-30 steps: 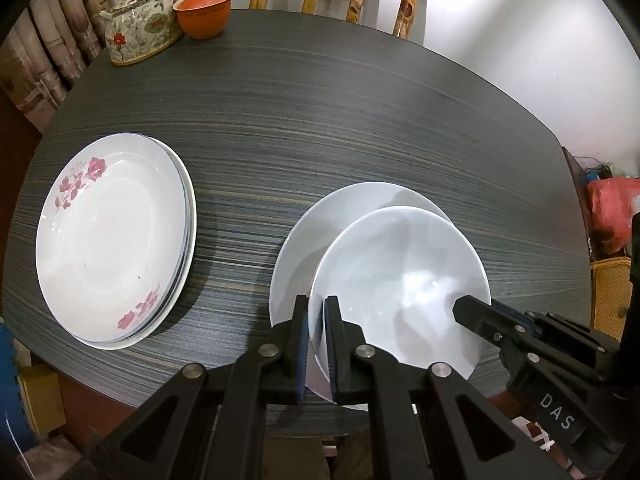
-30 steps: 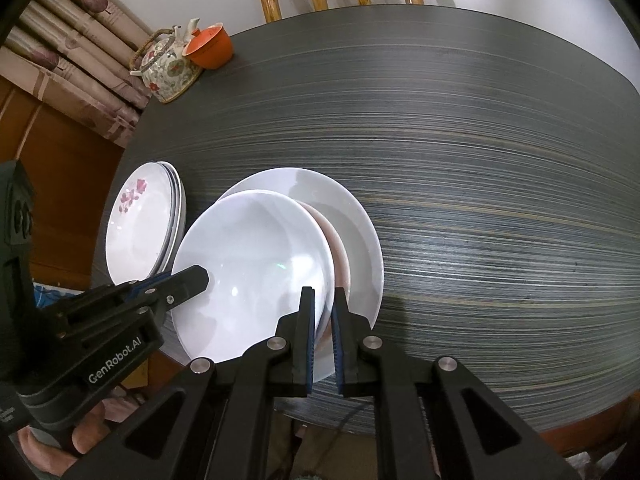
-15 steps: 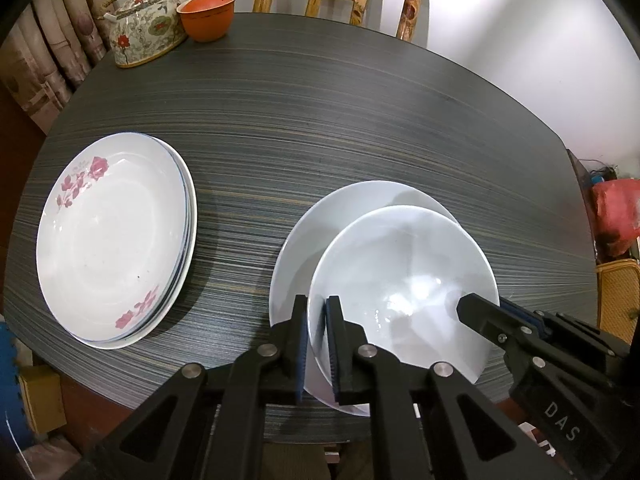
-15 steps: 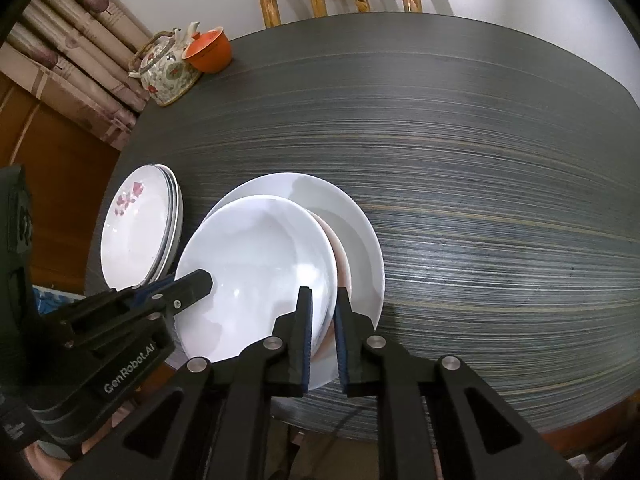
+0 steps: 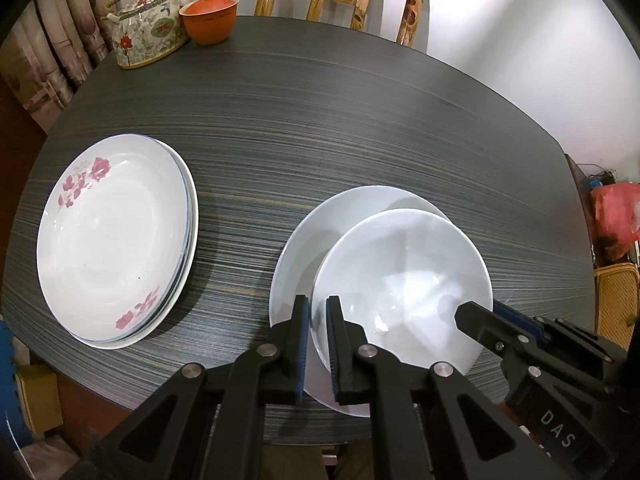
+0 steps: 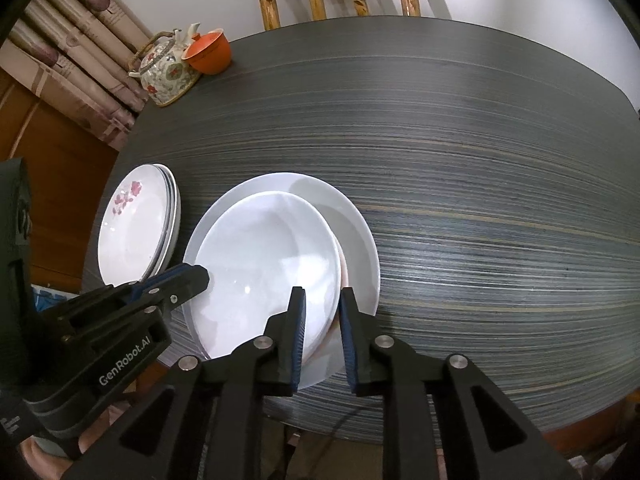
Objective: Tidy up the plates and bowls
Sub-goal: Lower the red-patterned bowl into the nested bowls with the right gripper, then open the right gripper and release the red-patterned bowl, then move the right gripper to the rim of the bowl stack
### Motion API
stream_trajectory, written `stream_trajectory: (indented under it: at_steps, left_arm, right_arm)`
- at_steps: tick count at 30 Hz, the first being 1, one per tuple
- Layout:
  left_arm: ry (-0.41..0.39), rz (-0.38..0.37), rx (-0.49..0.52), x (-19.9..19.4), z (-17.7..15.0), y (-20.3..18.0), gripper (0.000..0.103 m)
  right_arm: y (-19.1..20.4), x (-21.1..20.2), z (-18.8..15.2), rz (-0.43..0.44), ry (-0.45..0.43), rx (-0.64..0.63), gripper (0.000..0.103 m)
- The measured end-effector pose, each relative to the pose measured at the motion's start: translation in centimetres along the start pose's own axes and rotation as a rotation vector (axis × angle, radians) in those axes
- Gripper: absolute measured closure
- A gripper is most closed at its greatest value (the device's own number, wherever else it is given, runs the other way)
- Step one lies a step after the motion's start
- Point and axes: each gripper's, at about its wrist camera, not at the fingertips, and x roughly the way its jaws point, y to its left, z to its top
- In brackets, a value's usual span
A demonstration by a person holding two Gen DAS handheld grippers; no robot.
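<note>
My right gripper (image 6: 322,312) has just been opening, its pads now clear of the white bowl's (image 6: 264,272) near rim; my left gripper (image 5: 318,330) pinches the opposite rim. I judge the bowl set on the plain plate (image 5: 352,208); next the left releases. Underside contact is hidden.

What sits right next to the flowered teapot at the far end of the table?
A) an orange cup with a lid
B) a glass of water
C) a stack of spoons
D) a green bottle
A: an orange lidded cup stands touching the side of the flowered teapot at the far edge of the dark table; nothing else stands beside it.
</note>
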Motion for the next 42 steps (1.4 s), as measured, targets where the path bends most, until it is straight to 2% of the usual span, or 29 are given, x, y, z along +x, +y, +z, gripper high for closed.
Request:
stream_trajectory:
  at_steps: [13, 16, 18, 20, 23, 27, 42]
  left_arm:
    - [-0.033, -0.034, 0.003, -1.8, -0.2, 0.4, 0.093]
    - [-0.037, -0.035, -0.004, -2.1, -0.2, 0.6, 0.086]
    - [-0.035, -0.034, -0.012, -2.2, -0.1, 0.7, 0.085]
    - [-0.031, -0.036, -0.022, -2.4, -0.1, 1.0, 0.084]
    - [-0.027, -0.036, -0.040, -2.4, -0.2, 1.6, 0.076]
    - [-0.021, -0.040, -0.074, -2.5, -0.3, 2.5, 0.074]
    - [0.037, -0.190, -0.268, -1.5, -0.5, 6.1, 0.071]
  right_arm:
    - [0.2, -0.3, -0.4, 0.010, 0.000, 0.002, 0.078]
    - [0.3, -0.5, -0.5, 0.013, -0.003, 0.001, 0.076]
    - [0.3, -0.8, -0.6, 0.016, -0.009, 0.005, 0.075]
    - [0.3, -1.0, -0.6, 0.020, -0.015, 0.008, 0.070]
    - [0.0, -1.5, -0.7, 0.023, -0.024, 0.016, 0.065]
    - [-0.4, -1.8, -0.8, 0.029, -0.029, 0.028, 0.065]
    - [-4.0, -3.0, -0.7, 0.055, -0.054, 0.122, 0.062]
